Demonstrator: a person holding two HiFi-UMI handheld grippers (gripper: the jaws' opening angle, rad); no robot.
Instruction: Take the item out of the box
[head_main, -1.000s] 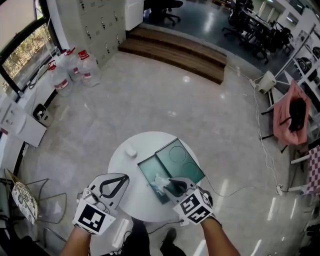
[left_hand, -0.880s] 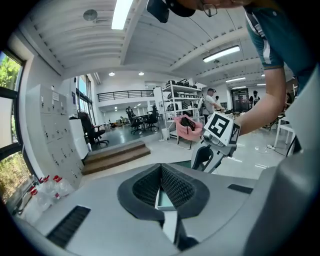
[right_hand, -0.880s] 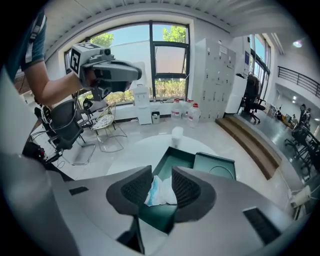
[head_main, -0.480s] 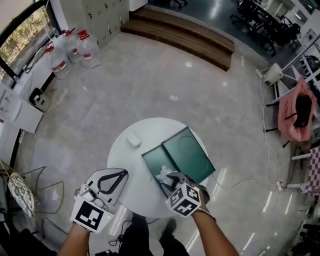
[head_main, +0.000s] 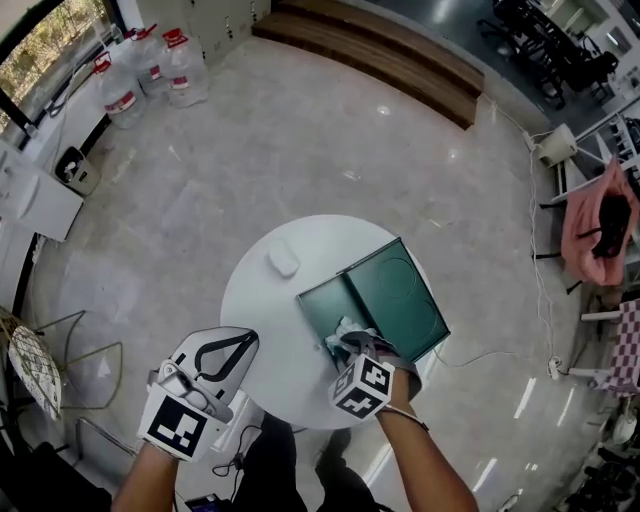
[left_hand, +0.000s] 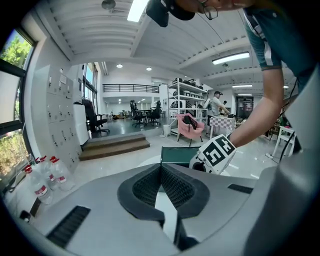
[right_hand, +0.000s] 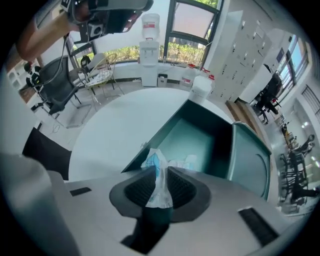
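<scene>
Now my right gripper (head_main: 350, 342) has come down into the near end of the open green box (head_main: 322, 300). Its jaws have just been closing and pinch the crumpled white-and-blue item (right_hand: 158, 186), still inside the box. I think the lift can begin. My left gripper (left_hand: 160, 167) is closed on nothing. I count one box, one item and one small white object (head_main: 283, 260) on the table (head_main: 262, 330).
</scene>
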